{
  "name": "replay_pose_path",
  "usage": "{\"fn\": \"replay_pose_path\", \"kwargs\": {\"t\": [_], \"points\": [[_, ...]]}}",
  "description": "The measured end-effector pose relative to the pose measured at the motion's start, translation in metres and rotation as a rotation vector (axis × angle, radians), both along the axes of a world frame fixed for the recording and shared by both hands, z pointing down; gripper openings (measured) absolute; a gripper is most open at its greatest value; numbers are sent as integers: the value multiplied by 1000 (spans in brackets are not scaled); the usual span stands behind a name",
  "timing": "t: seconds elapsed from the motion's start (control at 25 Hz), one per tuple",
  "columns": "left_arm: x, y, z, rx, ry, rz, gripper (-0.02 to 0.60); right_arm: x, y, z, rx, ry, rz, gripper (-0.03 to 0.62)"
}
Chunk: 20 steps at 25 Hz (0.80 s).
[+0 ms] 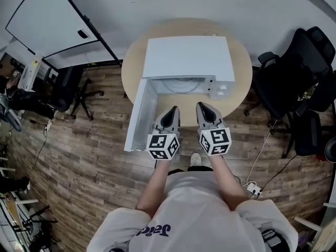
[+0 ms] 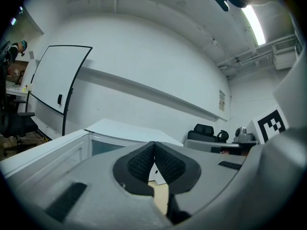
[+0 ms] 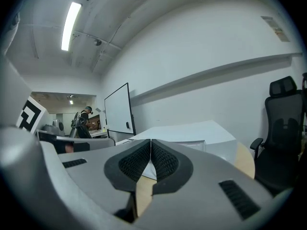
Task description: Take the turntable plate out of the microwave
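Plate point(image 1: 181, 85) inside the open microwave point(image 1: 188, 56), centre of the head view, seen only as a pale curved rim. Door point(image 1: 137, 117) swung out toward lower left. Underneath, a round wooden table point(image 1: 242, 75). Just below the opening, left gripper point(image 1: 174, 109) and right gripper point(image 1: 201, 105) side by side, clear of the plate, jaws of both pressed together on nothing. Black office chairs point(image 1: 294, 72) at right, whiteboard point(image 1: 47, 14) at upper left.

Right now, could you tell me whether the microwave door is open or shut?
Open: the door stands swung out to the left of the microwave, and the cavity shows.
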<state>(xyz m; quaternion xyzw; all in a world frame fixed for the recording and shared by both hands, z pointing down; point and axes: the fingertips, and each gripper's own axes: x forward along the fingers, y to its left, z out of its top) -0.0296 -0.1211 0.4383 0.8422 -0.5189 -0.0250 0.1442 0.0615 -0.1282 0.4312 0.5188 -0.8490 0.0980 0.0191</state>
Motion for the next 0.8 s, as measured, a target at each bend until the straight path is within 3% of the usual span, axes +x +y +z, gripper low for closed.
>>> {"fn": "replay_pose_path", "kwargs": {"t": [0.44,0.8], "points": [[11,-22,30,-45,-6,-54,15,9,-30,31,-47,-7,-58,17],[10,-49,58,-94,-3,-51,15,10,-57,49,-78,5,-66,17]]}}
